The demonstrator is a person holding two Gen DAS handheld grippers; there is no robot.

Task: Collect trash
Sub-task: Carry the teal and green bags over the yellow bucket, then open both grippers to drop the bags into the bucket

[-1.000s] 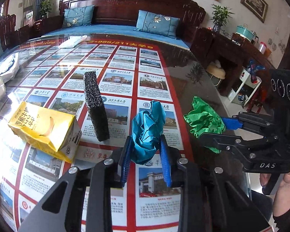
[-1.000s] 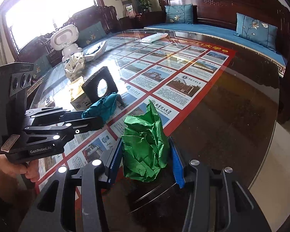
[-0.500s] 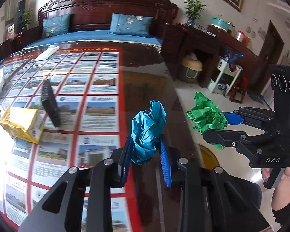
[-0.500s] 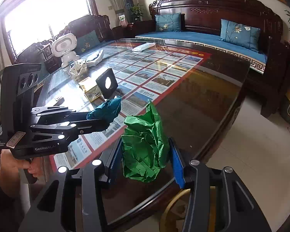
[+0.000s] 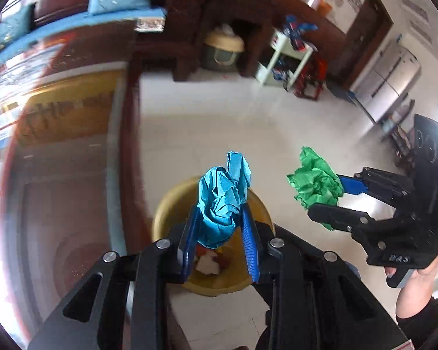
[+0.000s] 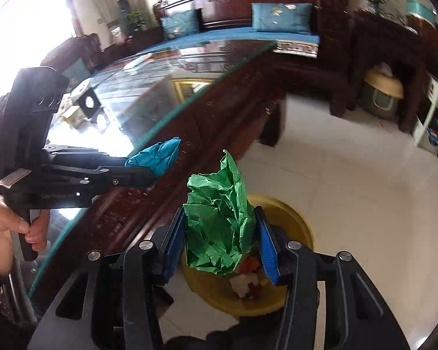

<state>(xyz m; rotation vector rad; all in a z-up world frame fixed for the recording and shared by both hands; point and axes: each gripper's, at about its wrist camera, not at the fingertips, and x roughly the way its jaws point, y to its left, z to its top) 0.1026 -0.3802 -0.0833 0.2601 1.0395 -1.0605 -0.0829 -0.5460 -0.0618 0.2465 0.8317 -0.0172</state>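
Swung off table over round yellow bin | left claw pinching crumpled blue paper | right claw pinching crumpled green paper

Both hands have swung off the counter and out over the tiled floor. The left gripper with its blue paper wad and the right gripper with its green paper wad now hang above a yellow bin, where 1 second ago they were over the counter's posters.
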